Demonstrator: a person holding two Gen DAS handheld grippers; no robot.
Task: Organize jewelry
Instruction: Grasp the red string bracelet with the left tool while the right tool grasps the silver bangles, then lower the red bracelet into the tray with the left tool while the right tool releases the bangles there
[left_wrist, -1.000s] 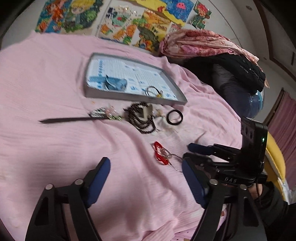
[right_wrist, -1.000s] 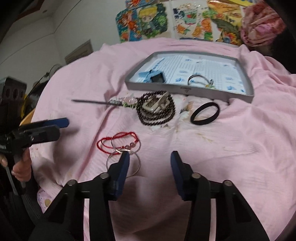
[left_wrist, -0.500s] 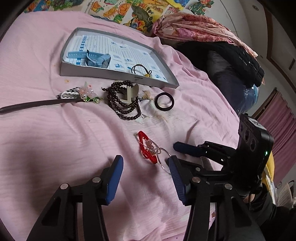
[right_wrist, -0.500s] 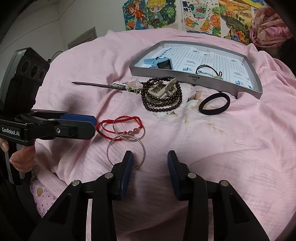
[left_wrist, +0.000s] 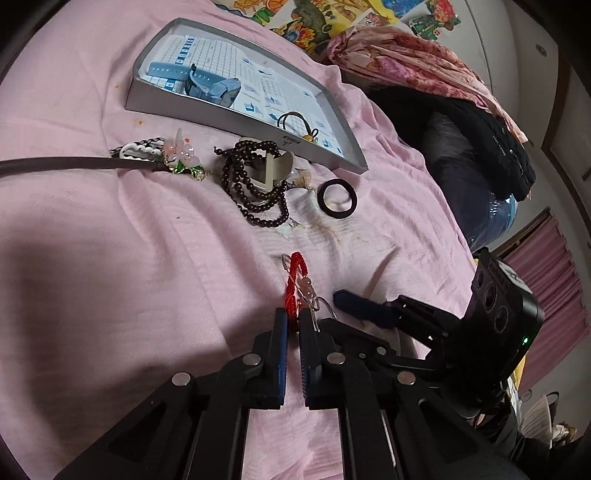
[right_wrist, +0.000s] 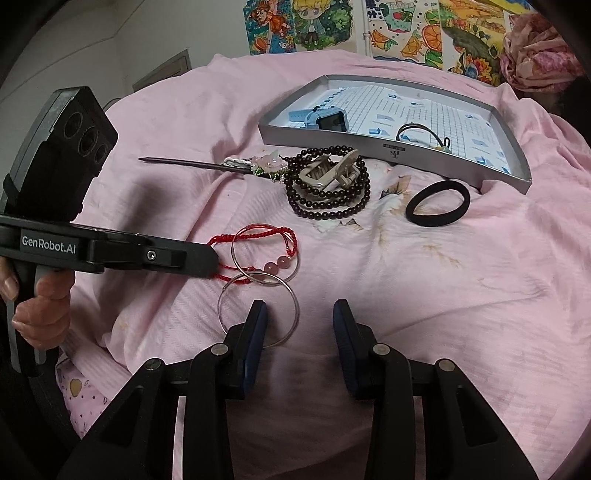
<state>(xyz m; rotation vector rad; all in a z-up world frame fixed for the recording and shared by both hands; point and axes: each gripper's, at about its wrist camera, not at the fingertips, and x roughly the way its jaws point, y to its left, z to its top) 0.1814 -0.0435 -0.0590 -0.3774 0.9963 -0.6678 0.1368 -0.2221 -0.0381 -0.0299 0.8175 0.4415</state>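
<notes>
A red cord bracelet (right_wrist: 266, 230) with pink beads lies on the pink bedspread, tangled with two silver hoops (right_wrist: 220, 301). My left gripper (left_wrist: 292, 317) is down on the near end of the red bracelet (left_wrist: 294, 273), shut on the cord. In the right wrist view it reaches in from the left, and its tip (right_wrist: 207, 263) covers the cord. My right gripper (right_wrist: 300, 314) is open just before the lower hoop, holding nothing. The grey tray (right_wrist: 332, 142) behind holds a blue watch (right_wrist: 325, 118) and a black hair tie (right_wrist: 417, 129).
Between tray and bracelet lie a dark bead necklace (right_wrist: 325, 212) with a beige claw clip (right_wrist: 328, 173), a flowered hairpin (right_wrist: 207, 165) and a black hair band (right_wrist: 437, 203). Clothes (left_wrist: 461, 122) are piled at the right. A hand (right_wrist: 37, 306) holds the left gripper at the bed's edge.
My left gripper has come forward and down and has shut on the red bracelet. The right gripper stays open and has edged closer to the hoops.
</notes>
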